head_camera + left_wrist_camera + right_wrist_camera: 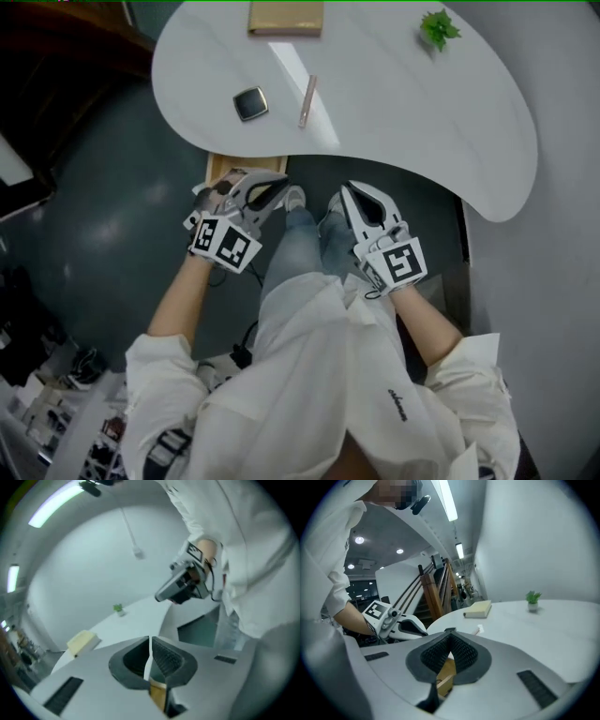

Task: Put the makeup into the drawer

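Makeup compact (250, 103) and pink tube (307, 101) on white worktop (394, 103), drawer (225, 167) poking out beneath, left claw (279, 190) and right claw (348, 194) both closed, empty

Black compact (250, 103), white table (422, 112)

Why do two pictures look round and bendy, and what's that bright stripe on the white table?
Left gripper view and right gripper view: wide-angle lenses bend edges and darken the corners. Head view: the bright stripe on the white table is glare, probably a ceiling lamp's reflection. Right gripper view: the ceiling light strip is washed out. Left gripper view: soft and blurry.
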The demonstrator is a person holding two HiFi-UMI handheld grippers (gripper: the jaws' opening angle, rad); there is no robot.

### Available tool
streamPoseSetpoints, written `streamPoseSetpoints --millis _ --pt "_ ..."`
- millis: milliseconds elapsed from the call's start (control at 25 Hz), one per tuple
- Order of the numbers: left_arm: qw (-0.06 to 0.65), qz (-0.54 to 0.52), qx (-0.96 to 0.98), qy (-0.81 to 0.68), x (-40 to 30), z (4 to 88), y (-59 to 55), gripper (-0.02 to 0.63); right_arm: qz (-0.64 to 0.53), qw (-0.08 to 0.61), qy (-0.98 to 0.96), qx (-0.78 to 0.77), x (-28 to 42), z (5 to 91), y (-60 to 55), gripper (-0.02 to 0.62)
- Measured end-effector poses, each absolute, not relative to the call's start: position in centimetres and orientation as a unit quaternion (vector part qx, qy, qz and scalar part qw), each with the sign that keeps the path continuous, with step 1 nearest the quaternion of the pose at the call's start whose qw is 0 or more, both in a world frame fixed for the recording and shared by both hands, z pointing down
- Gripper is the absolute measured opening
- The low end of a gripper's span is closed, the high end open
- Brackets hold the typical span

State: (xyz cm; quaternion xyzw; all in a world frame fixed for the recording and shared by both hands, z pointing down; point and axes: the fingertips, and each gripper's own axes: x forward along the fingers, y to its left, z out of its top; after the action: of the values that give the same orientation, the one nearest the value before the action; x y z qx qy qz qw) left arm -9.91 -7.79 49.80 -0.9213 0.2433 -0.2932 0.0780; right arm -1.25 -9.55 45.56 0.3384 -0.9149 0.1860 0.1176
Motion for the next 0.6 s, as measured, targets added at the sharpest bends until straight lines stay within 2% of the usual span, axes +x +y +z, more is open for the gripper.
streamPoseSetpoints --millis 320,480,600 --pt "0.003 -0.025 -0.874 0.485 -13.1 30.5 -11.9 0.038 0.109 0.035 -0.871 0.477 9.7 32.7 -13.3 0.017" --pt "0.035 0.027 -0.850 0.525 -14.0 25.1 -12.3 0.038 0.096 -0.015 -0.847 0.522 14.1 28.7 -14.0 0.017" --pt "0.044 0.065 -0.832 0.549 -14.8 21.6 -11.8 0.038 0.066 -0.022 -0.837 0.543 16.1 25.9 -13.1 0.017"
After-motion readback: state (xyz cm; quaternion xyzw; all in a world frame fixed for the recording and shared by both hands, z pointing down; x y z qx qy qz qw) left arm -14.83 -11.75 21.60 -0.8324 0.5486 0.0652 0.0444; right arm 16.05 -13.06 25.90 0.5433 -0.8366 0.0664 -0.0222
